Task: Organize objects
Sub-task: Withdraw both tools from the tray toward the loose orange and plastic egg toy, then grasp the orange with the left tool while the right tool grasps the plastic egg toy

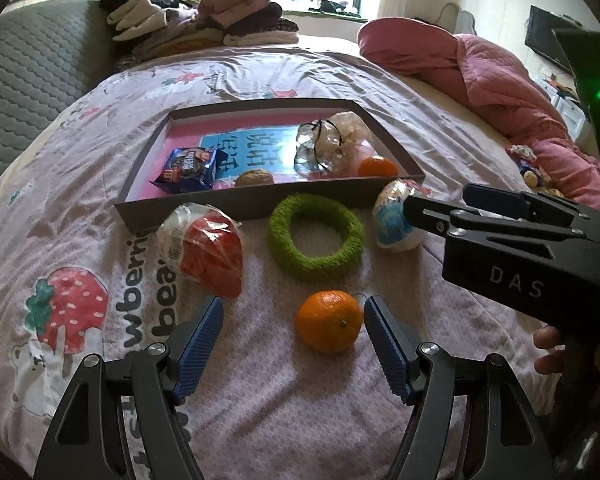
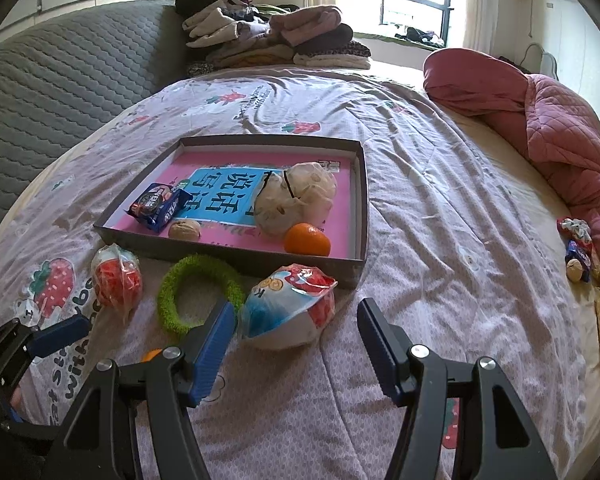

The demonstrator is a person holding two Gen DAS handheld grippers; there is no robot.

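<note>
On the bed, left gripper point(image 1: 294, 324) is gaping around an orange point(image 1: 328, 320), untouched; right gripper point(image 2: 296, 326) is gaping empty beside a packet point(image 2: 288, 308).

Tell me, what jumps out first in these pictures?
A shallow tray sits mid-bed, holding an orange, a walnut and a blue snack pack. In front of it lie a green ring and a second orange, which sits just ahead of the open left gripper.
</note>
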